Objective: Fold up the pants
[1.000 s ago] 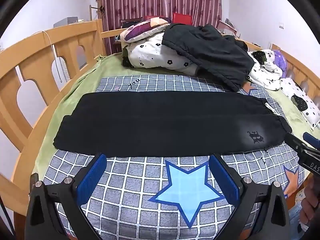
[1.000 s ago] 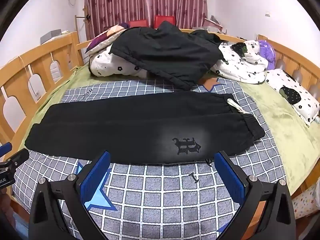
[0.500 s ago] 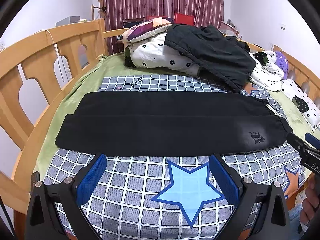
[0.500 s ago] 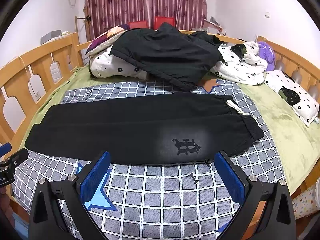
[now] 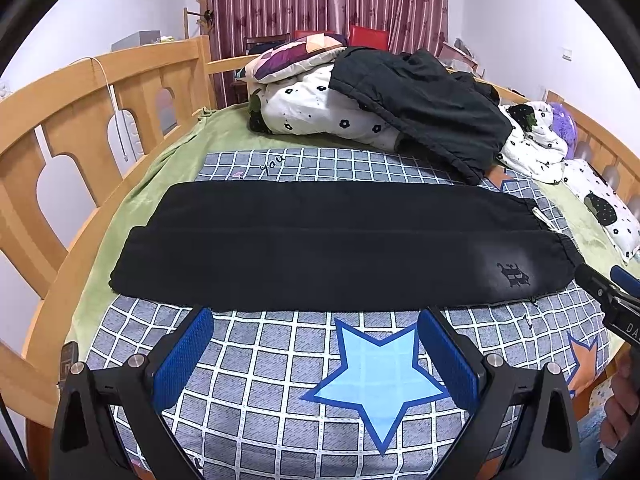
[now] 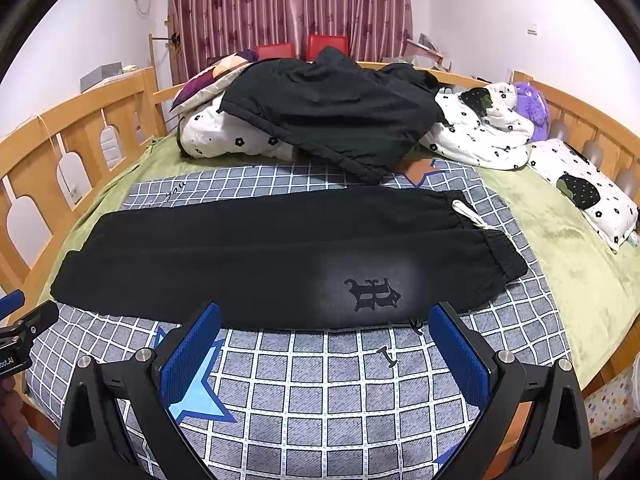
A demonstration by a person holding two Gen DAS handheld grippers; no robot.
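Observation:
Black pants (image 5: 320,244) lie flat across the checked blanket, folded lengthwise, cuffs to the left and waistband with a white drawstring to the right. They also show in the right wrist view (image 6: 280,256), with a printed emblem (image 6: 372,294) near the front edge. My left gripper (image 5: 316,344) is open and empty, above the blanket just in front of the pants. My right gripper (image 6: 324,344) is open and empty, in front of the emblem. The right gripper's tip shows at the right edge of the left wrist view (image 5: 608,292).
A grey checked blanket with blue stars (image 5: 384,376) covers a green sheet (image 6: 560,240). A pile of bedding with a black garment (image 6: 332,120) lies behind the pants. Wooden rails (image 5: 80,112) run along the left and right (image 6: 592,120). A flowered pillow (image 6: 588,188) lies right.
Both views have shifted slightly, as both grippers rose or eased back a little. The pants have not moved. Both grippers stay open.

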